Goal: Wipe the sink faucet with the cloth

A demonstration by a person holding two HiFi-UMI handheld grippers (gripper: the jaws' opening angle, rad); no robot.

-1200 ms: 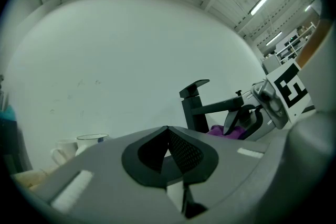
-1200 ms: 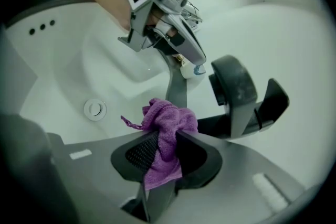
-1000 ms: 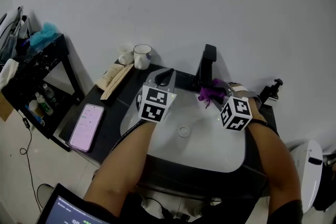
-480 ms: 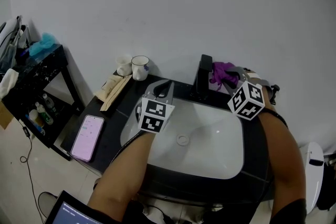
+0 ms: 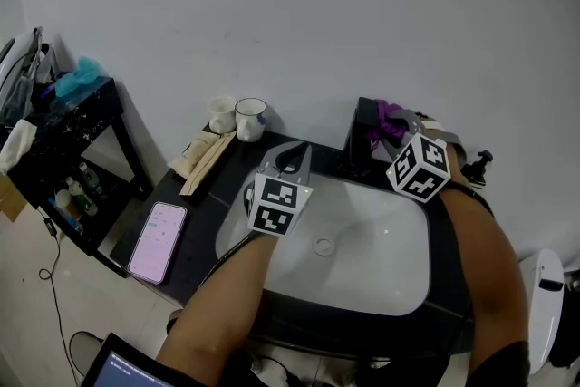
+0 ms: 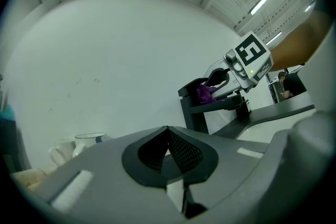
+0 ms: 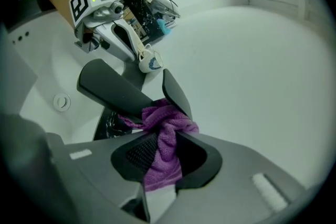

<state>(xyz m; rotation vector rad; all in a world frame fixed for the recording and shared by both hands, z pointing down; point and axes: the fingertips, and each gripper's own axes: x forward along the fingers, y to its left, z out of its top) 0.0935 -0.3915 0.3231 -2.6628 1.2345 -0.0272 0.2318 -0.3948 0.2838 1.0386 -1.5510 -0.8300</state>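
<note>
Wiping step in hand. Left hand-held gripper [image 6: 168,131] idles over the left rim of the sink [image 5: 381,263], jaws together with nothing in them, forearm reaching in from below. The black faucet [image 5: 363,137] stands at the sink's back edge. Right hand-held gripper [image 7: 161,140] is clamped on the purple cloth [image 7: 169,117], which sits bunched at the faucet's top by the lever. Contact looks real, though it's hard to confirm at this scale. Right wrist is raised, jaws aimed left at the faucet. Next: drag the cloth along the spout, with steady pressure.
</note>
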